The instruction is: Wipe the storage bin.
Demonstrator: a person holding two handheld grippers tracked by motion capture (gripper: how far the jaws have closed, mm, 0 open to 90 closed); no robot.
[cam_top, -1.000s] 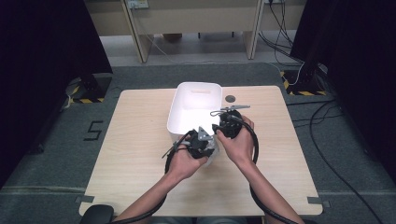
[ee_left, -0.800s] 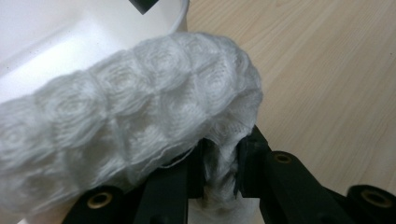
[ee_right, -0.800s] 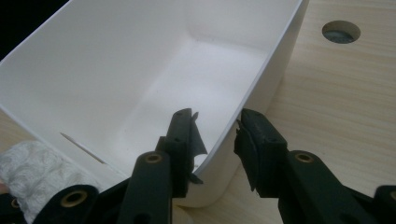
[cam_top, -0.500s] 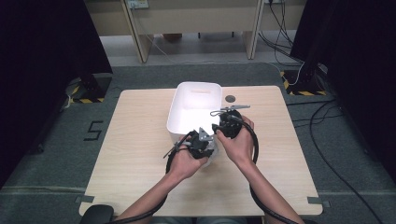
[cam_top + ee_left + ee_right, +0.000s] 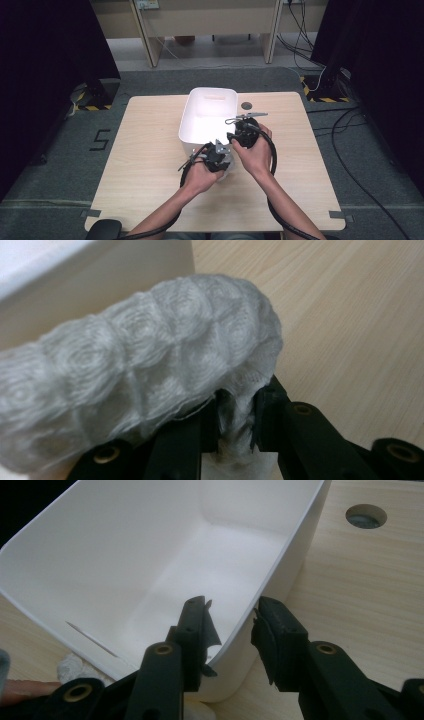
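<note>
White embossed paper towel (image 5: pixel 150 355) pinched at edge by left gripper (image 5: pixel 235 415), jaws pressed together on bunched fold, at bin's 6 o'clock wall. Soft, light, tear-prone: take thick bunched part. Right gripper (image 5: pixel 230 625) spread, straddling white plastic bin (image 5: pixel 150 555) corner rim; contact unclear.

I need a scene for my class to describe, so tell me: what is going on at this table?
A person works at a wooden table with a gripper in each hand. The left gripper is shut on a piece of white textured cloth, held just beside the near wall of a white bin. The right gripper straddles the bin's near corner, one jaw inside and one outside; whether it presses on the wall is unclear. The bin looks empty.
</note>
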